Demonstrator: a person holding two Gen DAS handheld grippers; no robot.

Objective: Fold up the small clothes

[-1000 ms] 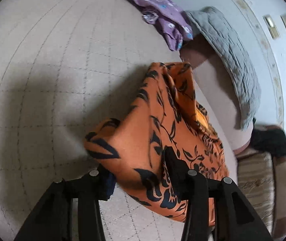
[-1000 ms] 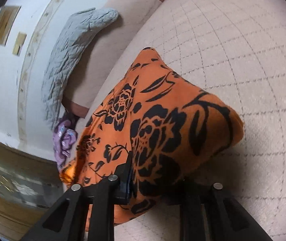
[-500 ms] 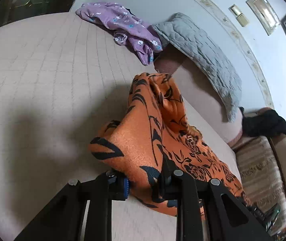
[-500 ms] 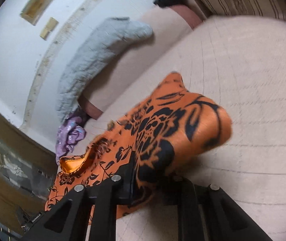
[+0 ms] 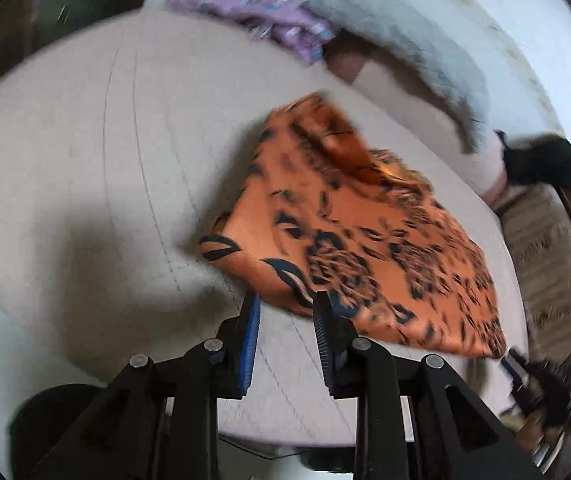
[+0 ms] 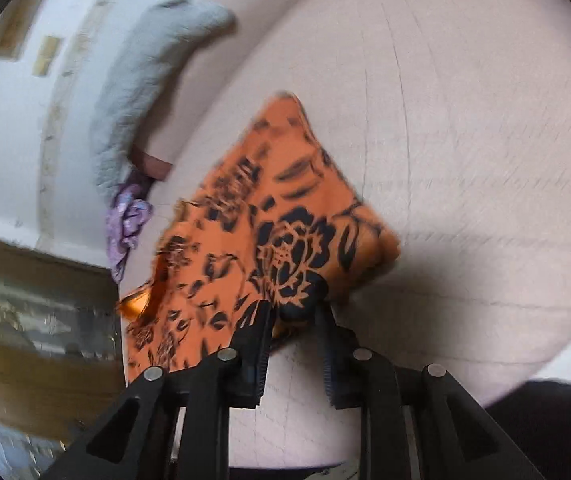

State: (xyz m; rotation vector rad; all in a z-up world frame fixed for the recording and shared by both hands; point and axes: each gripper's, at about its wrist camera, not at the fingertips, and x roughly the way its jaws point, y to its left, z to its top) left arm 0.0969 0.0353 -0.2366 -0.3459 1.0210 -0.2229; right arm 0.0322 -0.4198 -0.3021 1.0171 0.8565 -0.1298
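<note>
Left wrist view shows my left tongs standing narrow, having just been opening a little, with nothing between them. Only the quilted beige cover shows in the gap, and the near hem of the orange floral garment lies just beyond the tips. The garment rests flat on the cover as a rough, doubled slab, with one corner pointing away from me towards the grey pillow. I judge that a fold has been laid and this side let go so the cloth can settle under its own weight.

From the right wrist, my right tongs have also just been opening. A dark-flowered bulge of the same garment sits between the pads and fills the gap. I cannot tell whether they pinch it or merely flank it. Keeping that corner close makes sense, since the fabric looks thin and slippery and a loose corner could slide out of line.

A purple garment lies bunched at the far edge beside the pillow, well apart from the orange one. It is probably waiting its turn. The picture is blurred, so I cannot read the finer creases.
</note>
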